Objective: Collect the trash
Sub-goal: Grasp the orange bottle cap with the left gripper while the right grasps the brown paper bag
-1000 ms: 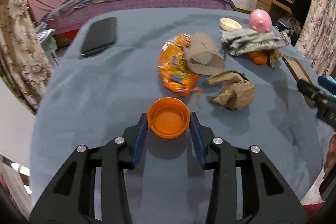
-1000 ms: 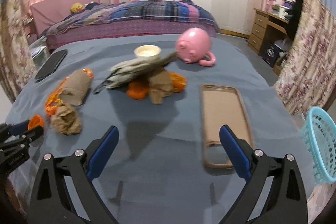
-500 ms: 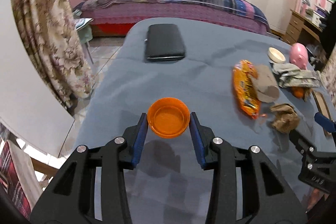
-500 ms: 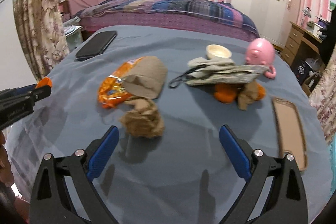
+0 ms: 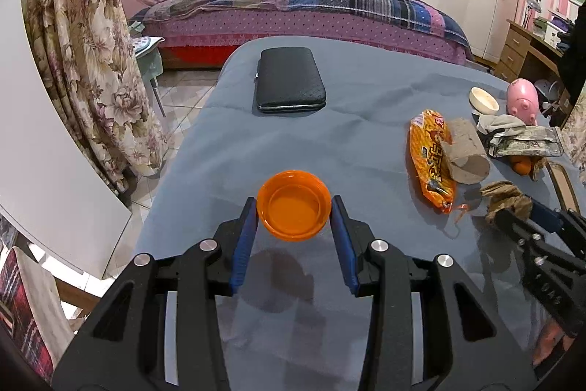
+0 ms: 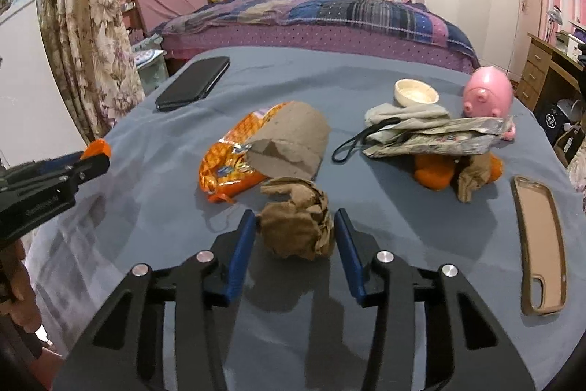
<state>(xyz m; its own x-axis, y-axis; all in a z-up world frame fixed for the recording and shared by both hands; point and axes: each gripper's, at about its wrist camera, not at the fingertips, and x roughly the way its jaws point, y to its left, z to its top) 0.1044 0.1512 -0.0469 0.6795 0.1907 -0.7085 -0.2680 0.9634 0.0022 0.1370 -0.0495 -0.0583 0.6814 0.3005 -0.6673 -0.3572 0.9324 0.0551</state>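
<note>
My left gripper [image 5: 294, 207] is shut on an orange plastic lid [image 5: 293, 205] and holds it above the blue-grey table [image 5: 366, 90]. The lid also shows at the left edge of the right wrist view [image 6: 96, 148]. My right gripper [image 6: 295, 226] has closed around a crumpled brown paper ball [image 6: 297, 224], its blue pads touching both sides. The ball shows in the left wrist view [image 5: 507, 198] too. Behind it lie an orange snack wrapper [image 6: 229, 158] and a brown cardboard tube [image 6: 291, 143].
A black case [image 5: 289, 85] lies at the table's far left. A grey packet [image 6: 432, 134] rests on oranges [image 6: 434, 173] and brown paper. A pink piggy bank [image 6: 487, 94], a cream bowl [image 6: 415, 92] and a tan phone case [image 6: 542, 244] sit right.
My right gripper moved forward and closed from wide open onto the brown paper ball. My left gripper swung left with the orange lid still held.
</note>
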